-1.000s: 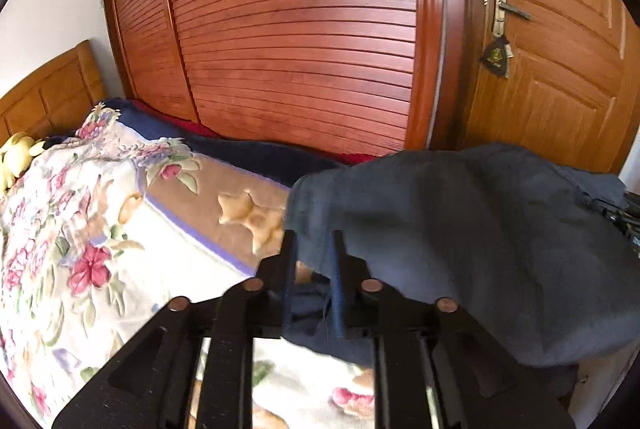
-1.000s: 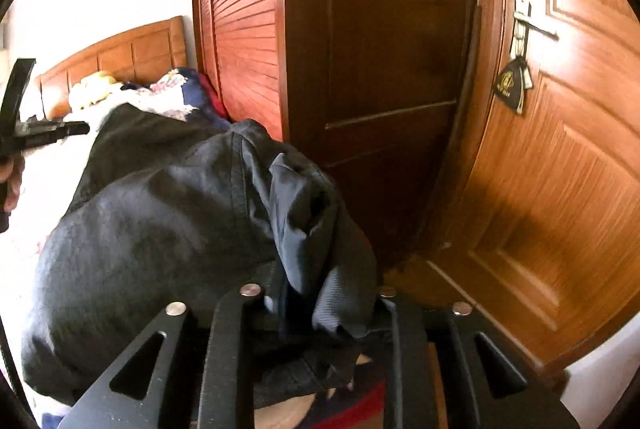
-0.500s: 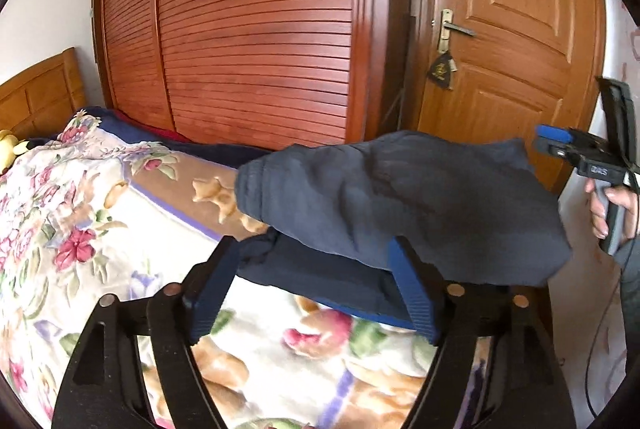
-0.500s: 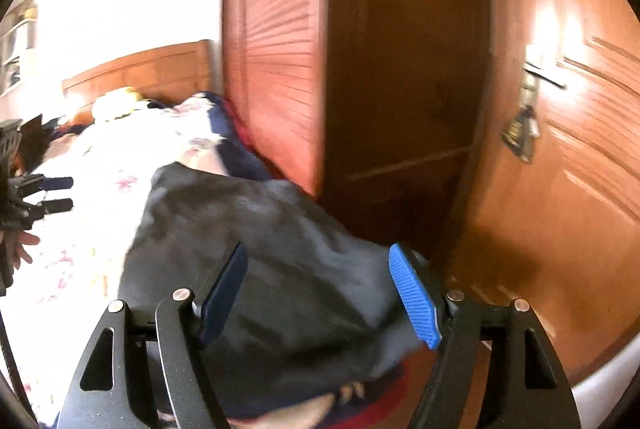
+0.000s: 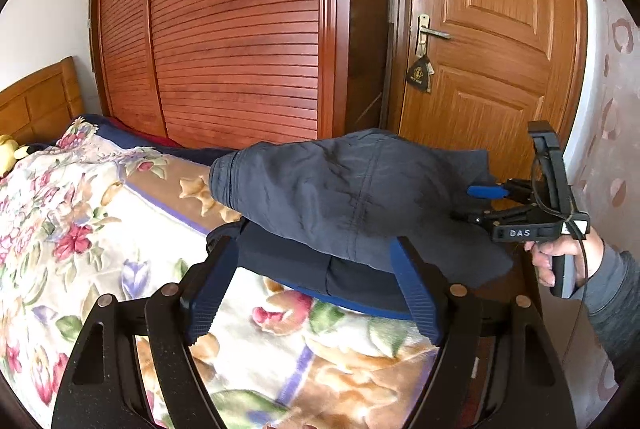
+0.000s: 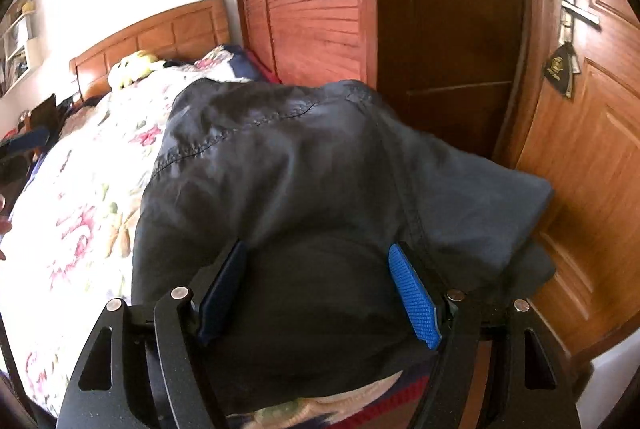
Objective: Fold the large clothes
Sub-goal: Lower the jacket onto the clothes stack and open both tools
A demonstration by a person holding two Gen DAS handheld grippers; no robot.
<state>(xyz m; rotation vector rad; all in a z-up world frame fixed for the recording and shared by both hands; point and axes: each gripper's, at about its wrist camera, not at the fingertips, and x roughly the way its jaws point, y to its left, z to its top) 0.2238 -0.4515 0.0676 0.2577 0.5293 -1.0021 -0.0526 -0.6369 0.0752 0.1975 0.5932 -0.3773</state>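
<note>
A large dark navy garment (image 5: pixel 340 205) lies folded over itself on the foot corner of the bed, its top layer puffed up. My left gripper (image 5: pixel 314 289) stands open just short of the garment's near edge, its blue pads apart and touching no cloth. In the same view the right gripper (image 5: pixel 486 203) hovers at the garment's far right end, held by a hand (image 5: pixel 560 253). From the right wrist the garment (image 6: pixel 320 165) fills the middle. My right gripper (image 6: pixel 318 289) is open above it; cloth shows between the pads without being pinched.
A floral blanket (image 5: pixel 80 229) covers the bed, with a yellow soft toy (image 6: pixel 132 67) by the wooden headboard (image 6: pixel 160 33). A slatted wardrobe (image 5: pixel 224 41) and a wooden door (image 5: pixel 488 49) with a handle stand close behind the bed's foot. A wall (image 5: pixel 616 149) is on the right.
Both grippers were shut on bunched cloth and have since opened and let it go. The left gripper has drawn back from the garment, which now rests folded on the bed.
</note>
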